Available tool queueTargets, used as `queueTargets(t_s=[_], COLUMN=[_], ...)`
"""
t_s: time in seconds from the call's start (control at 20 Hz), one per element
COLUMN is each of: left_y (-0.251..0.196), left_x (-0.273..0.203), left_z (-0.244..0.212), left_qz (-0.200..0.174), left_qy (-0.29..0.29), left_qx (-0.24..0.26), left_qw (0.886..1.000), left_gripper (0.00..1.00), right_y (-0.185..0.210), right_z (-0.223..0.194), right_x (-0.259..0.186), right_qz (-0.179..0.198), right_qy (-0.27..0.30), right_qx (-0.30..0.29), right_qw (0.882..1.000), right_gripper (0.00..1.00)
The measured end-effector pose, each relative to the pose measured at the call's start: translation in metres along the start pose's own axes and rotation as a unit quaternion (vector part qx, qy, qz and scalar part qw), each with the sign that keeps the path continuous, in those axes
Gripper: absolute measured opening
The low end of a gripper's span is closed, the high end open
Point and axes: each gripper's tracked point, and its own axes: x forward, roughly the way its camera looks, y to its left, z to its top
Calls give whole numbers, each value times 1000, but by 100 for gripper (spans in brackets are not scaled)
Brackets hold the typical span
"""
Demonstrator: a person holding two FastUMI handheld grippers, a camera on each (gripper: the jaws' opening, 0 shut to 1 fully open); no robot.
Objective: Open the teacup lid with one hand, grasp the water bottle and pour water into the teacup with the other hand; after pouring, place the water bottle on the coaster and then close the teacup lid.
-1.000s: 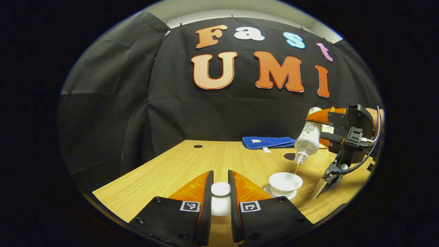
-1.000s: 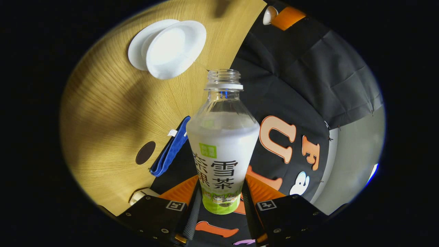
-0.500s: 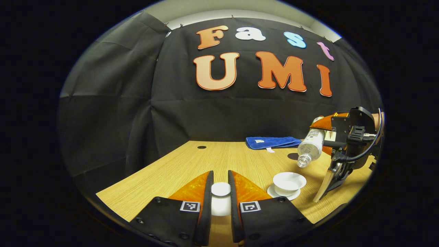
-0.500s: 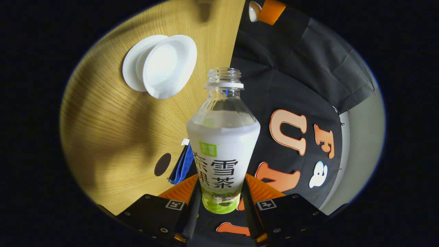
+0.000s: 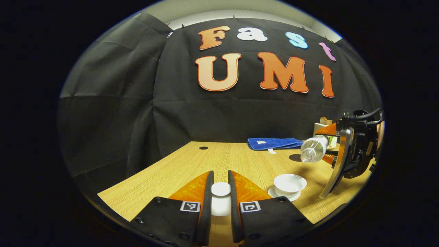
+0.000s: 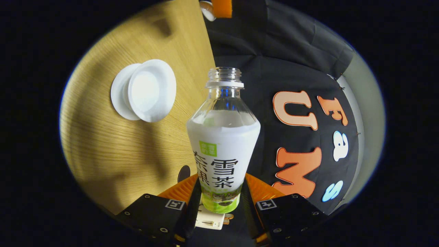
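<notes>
The open teacup (image 5: 289, 183) sits on its saucer (image 5: 284, 196) at the lower right of the left gripper view, on the wooden table (image 5: 192, 164), uncovered so water can go in; in the right gripper view it shows at the upper left. The water bottle (image 6: 223, 144) runs up the middle of the right gripper view, uncapped, with the right gripper (image 6: 219, 206) clamped on its labelled lower body, a finger on either side. In the left gripper view the bottle lies near level at the right edge, its mouth toward the cup but above and beyond it, and no stream is visible, so the pour looks finished or paused. The dark round coaster (image 5: 295, 157) lies just behind the cup, under the bottle's mouth, ready to receive it. At the bottom centre of that view the left gripper (image 5: 220, 192) pinches the teacup lid (image 5: 220, 189) by its knob, held aside and off the cup. A blue cloth (image 5: 274, 143) lies folded at the table's far edge.
</notes>
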Motion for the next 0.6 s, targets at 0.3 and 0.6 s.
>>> queueTargets(t_s=[0.3, 0.6], left_y=[-6, -25], left_x=[1, 5], left_z=[4, 18], left_qz=[-3, -19], left_qy=[-1, -13], left_qx=[-3, -7], left_qw=[1000, 1000], left_gripper=[28, 28], right_y=[3, -7], right_z=[-18, -42], right_x=[-3, -19], right_qz=[19, 15], right_qy=[24, 39], right_qx=[138, 315], right_qw=[990, 948], right_gripper=[61, 62])
